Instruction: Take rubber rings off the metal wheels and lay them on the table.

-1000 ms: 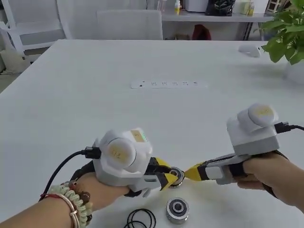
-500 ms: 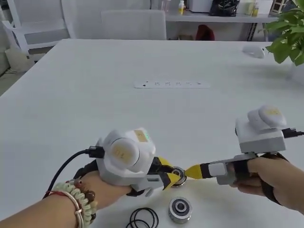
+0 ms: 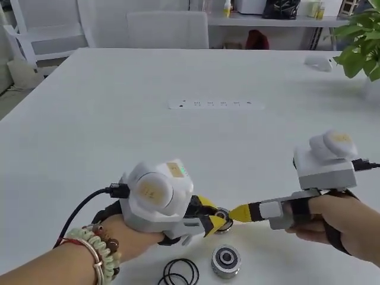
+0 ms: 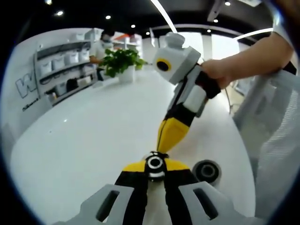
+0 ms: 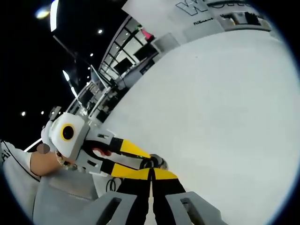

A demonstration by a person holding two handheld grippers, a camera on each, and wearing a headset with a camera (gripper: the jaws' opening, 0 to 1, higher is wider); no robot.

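Slippage is the main hazard. The left hand-held gripper (image 3: 215, 221) is clamped on a metal wheel (image 4: 155, 165), held low at the bench (image 3: 119, 119); whether the wheel rests on the surface cannot be told. The grip bears on a narrow round rim, so a sideways pull could twist the wheel out of the jaws. The right hand-held gripper (image 3: 236, 214) has its jaws together, tips touching the wheel's edge; whether they pinch a ring cannot be told. If the tips ride over the rubber rather than under it, the ring would probably stretch and snap back, or flick away. A dropped wheel could strike the second wheel (image 3: 226, 259) or scatter the loose rubber rings (image 3: 178, 272) lying just beside it.

The bench is white and smooth, so a round part would likely roll. A power strip (image 3: 215, 104) lies well apart, towards the far side. A potted plant (image 3: 359, 41) stands at the far right; a chair (image 3: 168, 29) and shelving lie beyond.
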